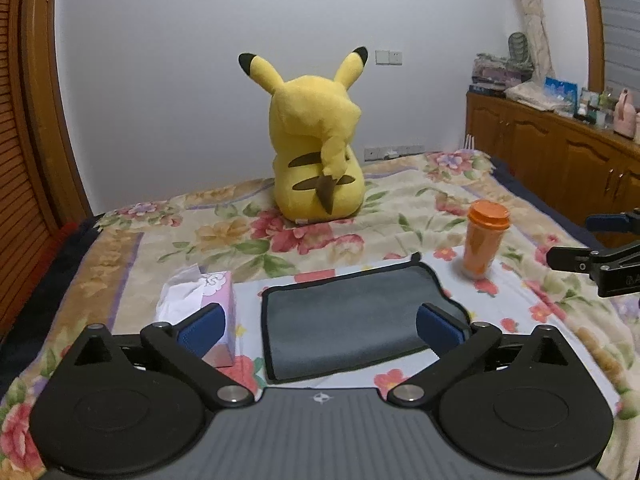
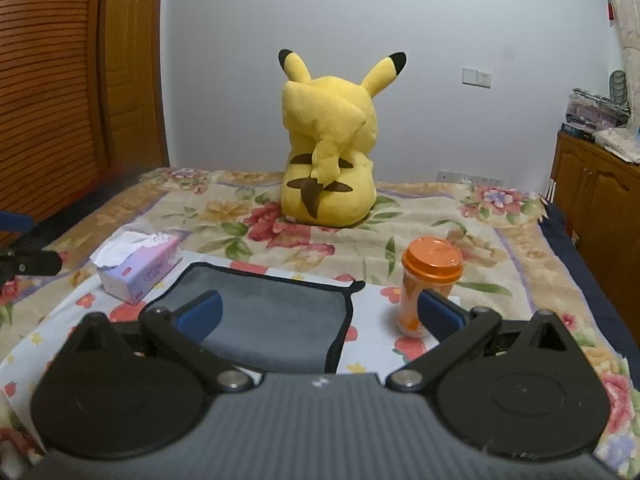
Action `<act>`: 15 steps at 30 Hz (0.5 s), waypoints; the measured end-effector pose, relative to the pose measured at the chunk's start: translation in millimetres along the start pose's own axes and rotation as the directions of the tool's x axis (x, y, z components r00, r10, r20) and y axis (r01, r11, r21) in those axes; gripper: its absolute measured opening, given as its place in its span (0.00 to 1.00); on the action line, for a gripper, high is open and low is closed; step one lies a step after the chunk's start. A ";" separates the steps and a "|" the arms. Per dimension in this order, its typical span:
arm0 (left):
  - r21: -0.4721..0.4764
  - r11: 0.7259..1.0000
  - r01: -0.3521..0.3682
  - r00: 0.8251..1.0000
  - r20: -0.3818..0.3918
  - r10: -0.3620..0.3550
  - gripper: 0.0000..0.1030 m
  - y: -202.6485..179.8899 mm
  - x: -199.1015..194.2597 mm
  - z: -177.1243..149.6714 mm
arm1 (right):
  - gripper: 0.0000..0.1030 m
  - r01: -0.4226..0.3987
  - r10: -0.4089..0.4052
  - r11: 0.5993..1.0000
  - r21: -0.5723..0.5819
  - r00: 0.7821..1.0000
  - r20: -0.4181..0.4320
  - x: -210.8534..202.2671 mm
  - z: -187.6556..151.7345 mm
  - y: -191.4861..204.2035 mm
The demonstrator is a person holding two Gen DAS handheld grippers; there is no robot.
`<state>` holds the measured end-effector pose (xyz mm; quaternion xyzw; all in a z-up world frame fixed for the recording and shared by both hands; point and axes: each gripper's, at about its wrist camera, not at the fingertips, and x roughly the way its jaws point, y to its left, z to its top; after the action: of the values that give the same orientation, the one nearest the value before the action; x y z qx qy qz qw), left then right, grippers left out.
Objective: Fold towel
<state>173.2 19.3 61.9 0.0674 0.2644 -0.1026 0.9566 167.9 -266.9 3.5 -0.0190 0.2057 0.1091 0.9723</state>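
Floral bedspread [image 1: 132,240] under everything — grey towel [image 1: 352,316] flat on it, between tissue box [image 1: 218,300] and orange cup [image 1: 484,240], yellow plush [image 1: 320,152] behind. Left gripper [image 1: 320,326] and right gripper [image 2: 320,314] above towel's near edge — jaws spread wide, holding nothing.

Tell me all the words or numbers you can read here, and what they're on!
None can be read for sure.
Tissue box: purple print and a small red label, too blurred to read.
Right gripper body: pale letters at the frame edge, cut off and unclear.
Left gripper: a small round emblem, no words.
Orange cup: pattern only, no readable text.
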 end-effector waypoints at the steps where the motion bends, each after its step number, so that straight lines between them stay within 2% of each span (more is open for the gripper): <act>1: -0.005 1.000 0.003 1.000 0.003 -0.003 1.00 -1.5 -3.5 -0.2 | 1.00 0.000 0.000 1.000 0.003 1.000 0.004 -4.5 0.2 0.0; 15: -0.004 1.000 0.009 1.000 0.002 -0.009 1.00 -27.3 -41.7 -16.9 | 1.00 -0.008 0.007 1.000 0.021 1.000 0.015 -46.1 -15.0 4.8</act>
<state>123.6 2.6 67.2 0.0640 0.2639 -0.1065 0.9565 119.8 -272.9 8.5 -0.0073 0.1996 0.1109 0.9736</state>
